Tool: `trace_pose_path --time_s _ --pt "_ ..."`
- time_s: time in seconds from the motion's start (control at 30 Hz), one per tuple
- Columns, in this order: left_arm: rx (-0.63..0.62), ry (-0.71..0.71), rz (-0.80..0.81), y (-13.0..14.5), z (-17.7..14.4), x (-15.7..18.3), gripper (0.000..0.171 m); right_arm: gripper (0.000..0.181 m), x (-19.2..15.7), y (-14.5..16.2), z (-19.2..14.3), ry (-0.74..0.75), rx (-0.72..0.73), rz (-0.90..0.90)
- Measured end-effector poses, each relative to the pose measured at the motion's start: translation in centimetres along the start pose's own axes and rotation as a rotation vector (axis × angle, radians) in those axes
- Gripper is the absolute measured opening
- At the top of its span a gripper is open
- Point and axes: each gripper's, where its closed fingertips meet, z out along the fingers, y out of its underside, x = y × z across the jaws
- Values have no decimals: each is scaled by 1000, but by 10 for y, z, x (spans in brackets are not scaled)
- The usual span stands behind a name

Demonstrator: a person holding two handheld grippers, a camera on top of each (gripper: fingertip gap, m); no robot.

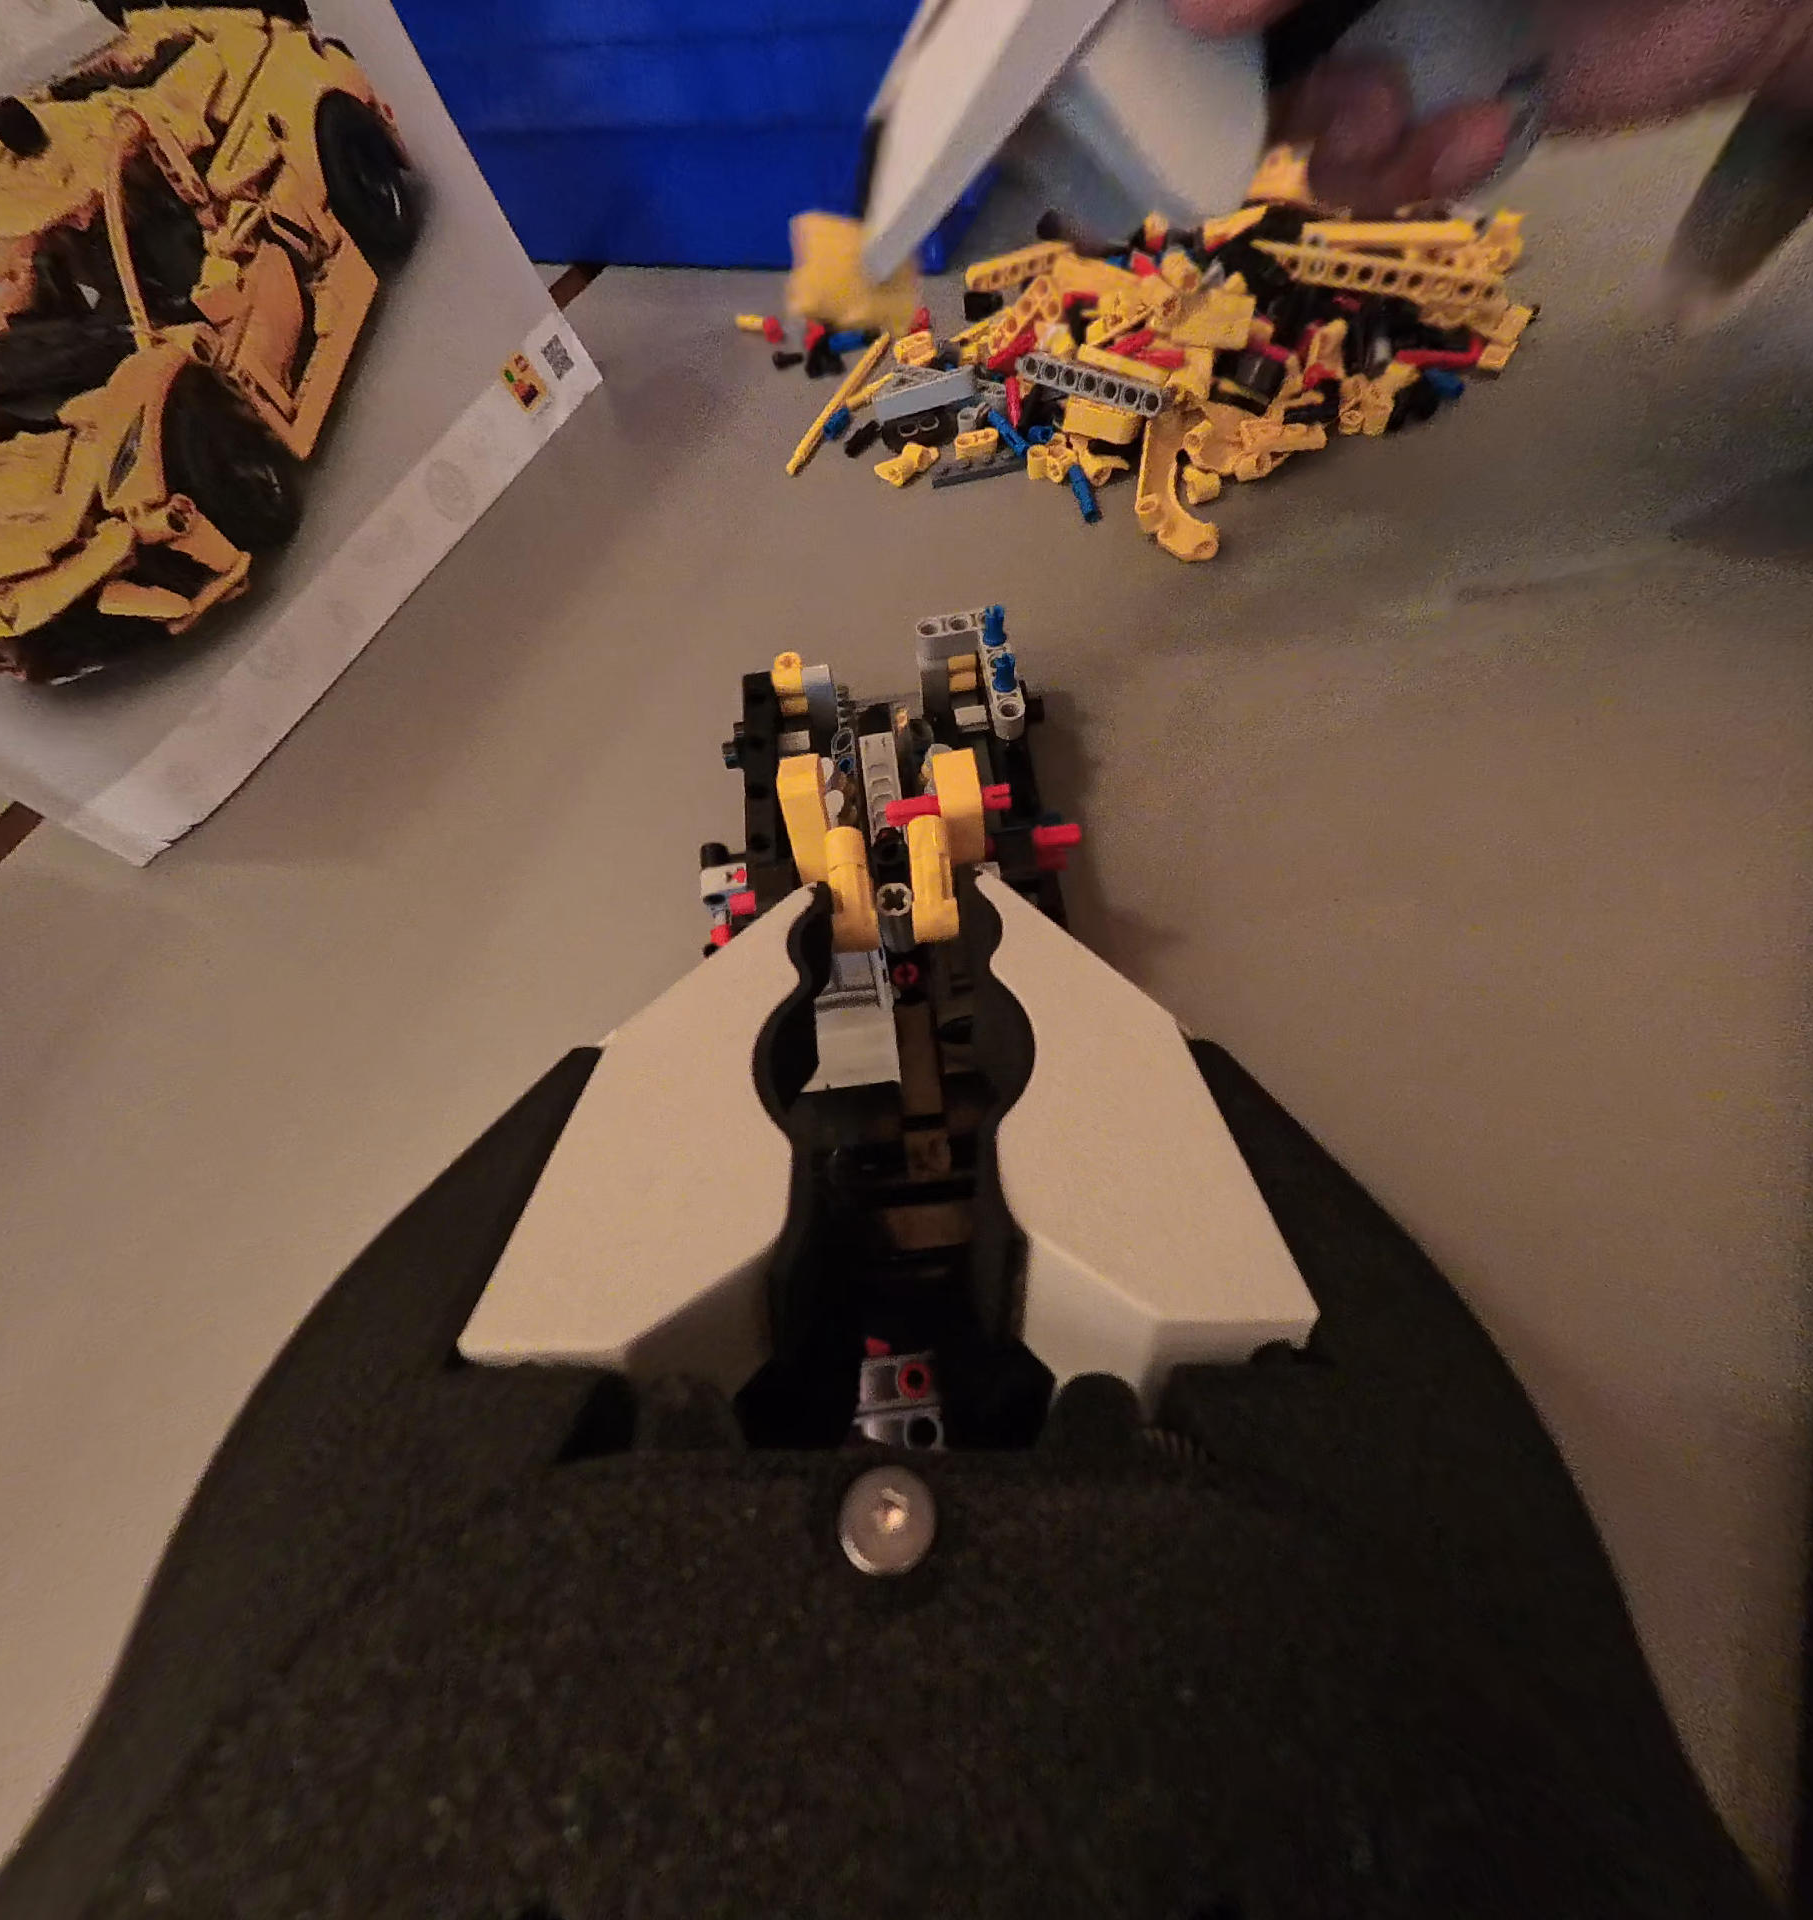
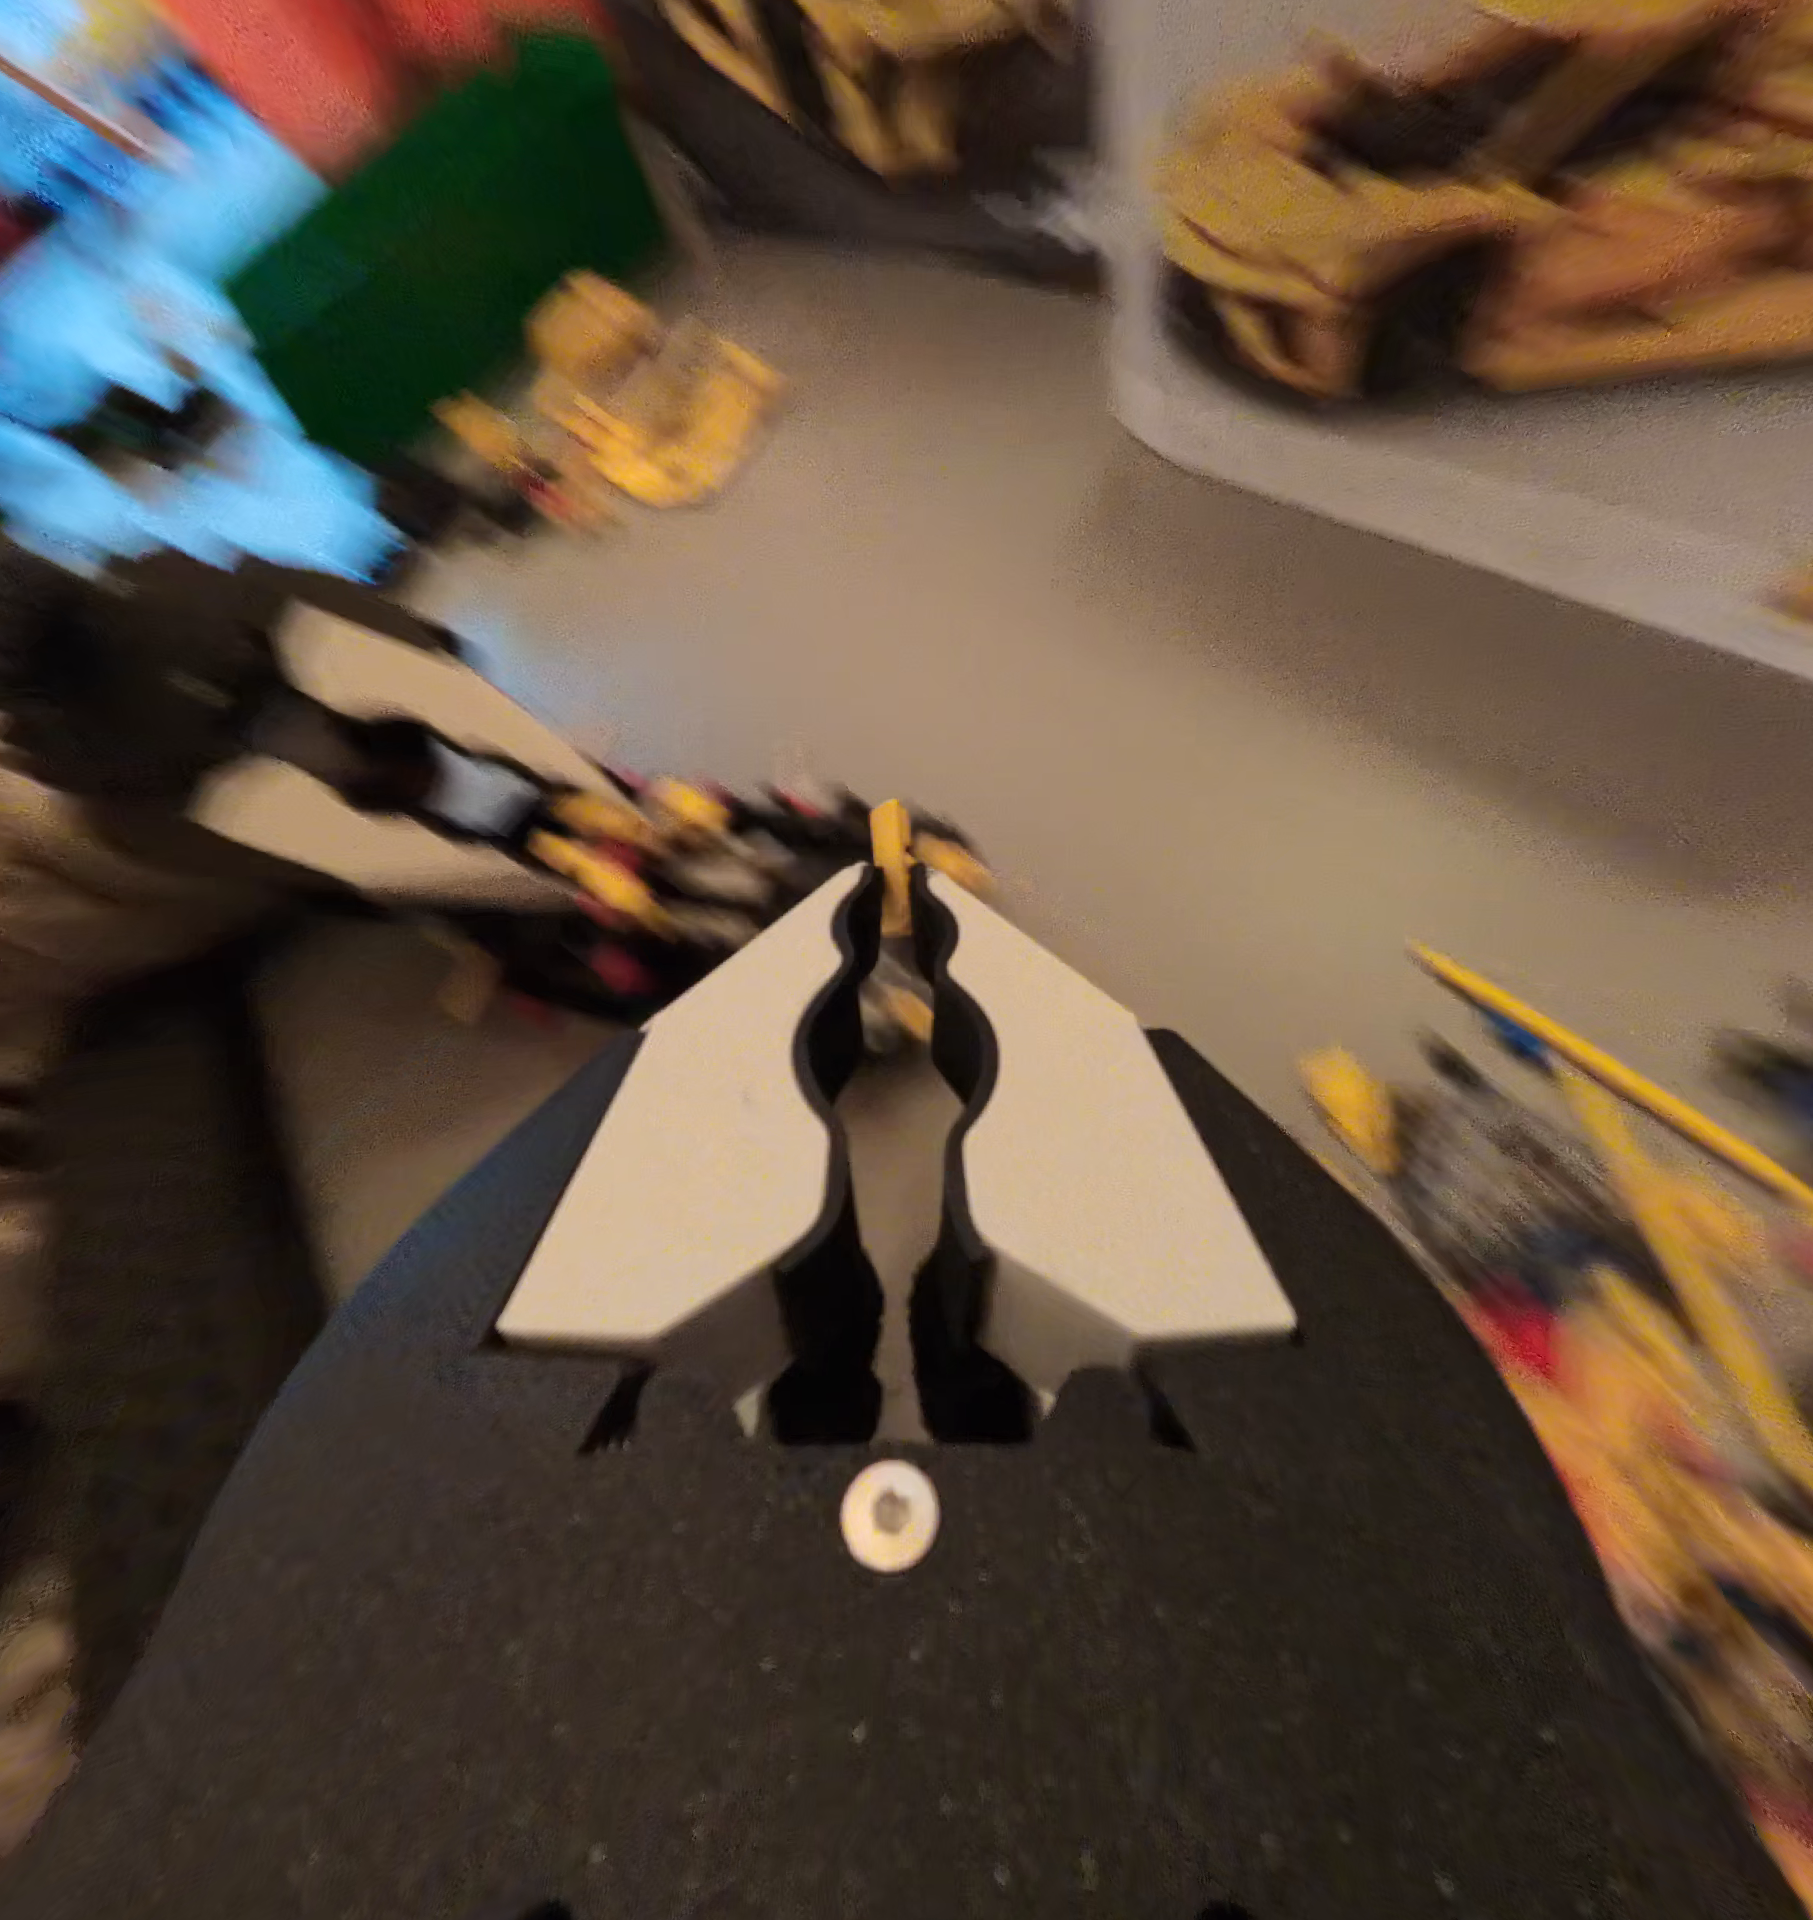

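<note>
The left gripper clamps the half-built toy car at frame centre, steadying it; the right gripper pinches a small yellow piece.

A hobby table for building-brick models. Beside its loose brick pile stands the model car box.

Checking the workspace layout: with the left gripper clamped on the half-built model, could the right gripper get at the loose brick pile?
Probably yes: the brick pile lies uncovered beside the right gripper, though it already pinches a yellow piece.
</note>
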Motion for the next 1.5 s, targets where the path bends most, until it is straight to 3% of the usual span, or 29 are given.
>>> trace_pose_path --time_s 0.07,0.13,0.23,0.33,0.4,0.53,0.6,0.67,0.87,1.0,1.3,1.5 --pt "12 38 -8 0 -1 2 24 5 40 44 -46 203 -216 9" --pt "23 80 -13 1 -3 4 24 4 67 81 -88 354 -330 64" --pt "34 117 -37 1 -5 4 24 9 77 102 -107 374 -352 90" --pt "44 143 -16 1 -5 7 24 22 71 101 -94 339 -316 16" --pt "49 179 13 1 -7 11 24 30 57 83 -77 320 -241 -125" --pt "63 323 93 5 -19 29 24 34 -49 51 -9 -49 -80 -506" --pt "69 371 105 8 -25 34 24 32 -103 44 17 -240 24 -555" --pt "71 375 106 8 -26 35 24 33 -129 46 34 -330 39 -571" --pt "73 373 101 8 -26 35 24 26 -133 57 55 -264 -4 -632" --pt "73 372 98 9 -26 35 24 16 -132 61 57 -298 -34 -566" --pt "72 372 95 8 -26 35 24 16 -131 66 61 -329 -101 -455" --pt "72 373 93 9 -26 35 24 14 -128 66 62 -295 -98 -551"
